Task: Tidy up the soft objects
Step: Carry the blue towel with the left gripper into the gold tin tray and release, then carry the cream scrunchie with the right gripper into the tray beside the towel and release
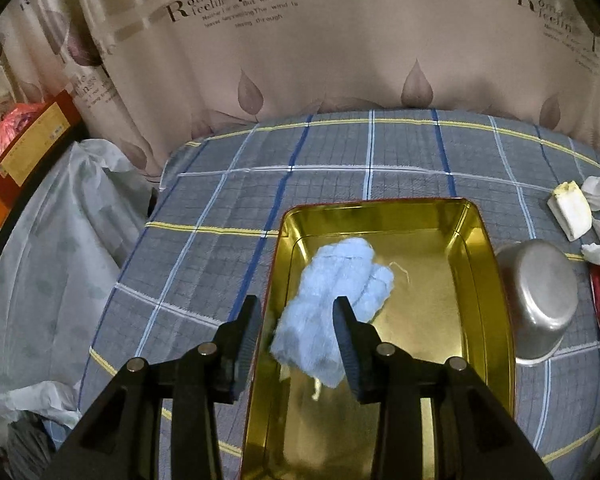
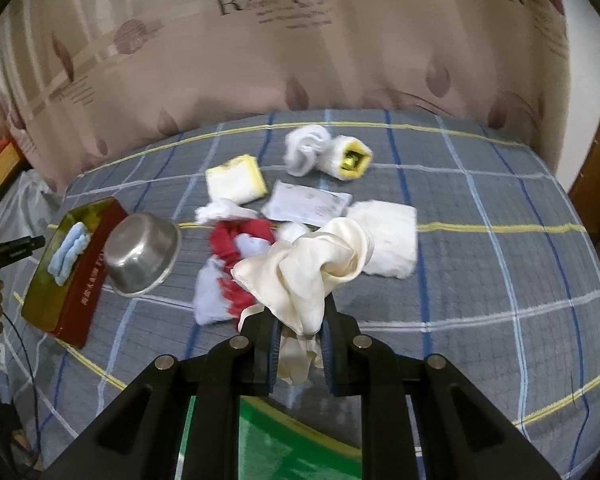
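The right gripper pinches a cream cloth above the bed; the gold tin lies far left of it. The left gripper gapes empty over that tin, blue towel lying inside, tin's length running near-to-far.

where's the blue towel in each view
Left wrist view: the blue towel lies in the gold tin, lower centre, just beyond the open left gripper.
Right wrist view: the blue towel is at far left, in the same tin.
Shared landmark: the steel bowl, tipped against the tin's side.
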A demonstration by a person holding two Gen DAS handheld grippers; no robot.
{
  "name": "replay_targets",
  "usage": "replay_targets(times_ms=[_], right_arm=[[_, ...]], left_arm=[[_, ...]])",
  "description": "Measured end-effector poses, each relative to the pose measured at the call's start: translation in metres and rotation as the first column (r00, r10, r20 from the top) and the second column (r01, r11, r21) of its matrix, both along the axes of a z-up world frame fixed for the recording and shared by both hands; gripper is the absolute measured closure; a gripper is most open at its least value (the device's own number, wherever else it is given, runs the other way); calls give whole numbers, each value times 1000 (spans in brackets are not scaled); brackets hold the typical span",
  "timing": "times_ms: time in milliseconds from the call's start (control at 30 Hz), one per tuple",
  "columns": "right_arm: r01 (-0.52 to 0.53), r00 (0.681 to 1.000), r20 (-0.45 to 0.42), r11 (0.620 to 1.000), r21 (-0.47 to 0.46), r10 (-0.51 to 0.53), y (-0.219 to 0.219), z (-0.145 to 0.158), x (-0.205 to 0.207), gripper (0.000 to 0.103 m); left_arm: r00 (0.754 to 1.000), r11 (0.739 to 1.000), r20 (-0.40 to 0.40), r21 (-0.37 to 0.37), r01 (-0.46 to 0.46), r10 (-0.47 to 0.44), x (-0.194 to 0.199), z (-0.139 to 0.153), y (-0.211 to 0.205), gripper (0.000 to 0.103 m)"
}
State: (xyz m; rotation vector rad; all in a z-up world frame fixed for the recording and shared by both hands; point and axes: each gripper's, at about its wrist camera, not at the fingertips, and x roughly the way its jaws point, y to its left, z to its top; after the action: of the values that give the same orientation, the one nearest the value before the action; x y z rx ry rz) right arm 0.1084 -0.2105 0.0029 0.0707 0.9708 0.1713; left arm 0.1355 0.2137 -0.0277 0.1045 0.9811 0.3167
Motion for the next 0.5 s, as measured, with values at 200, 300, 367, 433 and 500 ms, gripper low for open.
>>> replay_targets(times_ms=[200, 300, 367, 433, 500], right_arm=[[-83, 996, 5, 996, -13, 83, 40, 9, 6, 86], [-144, 990, -2, 989, -19, 144, 69, 11, 11, 86], [-188, 982, -9, 982, -14, 188, 90, 13, 14, 86], [-227, 974, -9, 974, -15, 227, 110, 14, 16, 86], [-271, 963, -9, 962, -18, 271, 133, 15, 18, 86]], left_arm=[[999, 1000, 46, 13, -27, 26, -25, 7, 4, 65], [997, 999, 71, 12, -43, 42, -39, 11, 7, 65], [995, 998, 87, 12, -54, 53, -47, 13, 9, 65], [993, 998, 99, 16, -65, 63, -54, 14, 11, 65], [992, 998, 110, 14, -69, 67, -59, 15, 14, 65]])
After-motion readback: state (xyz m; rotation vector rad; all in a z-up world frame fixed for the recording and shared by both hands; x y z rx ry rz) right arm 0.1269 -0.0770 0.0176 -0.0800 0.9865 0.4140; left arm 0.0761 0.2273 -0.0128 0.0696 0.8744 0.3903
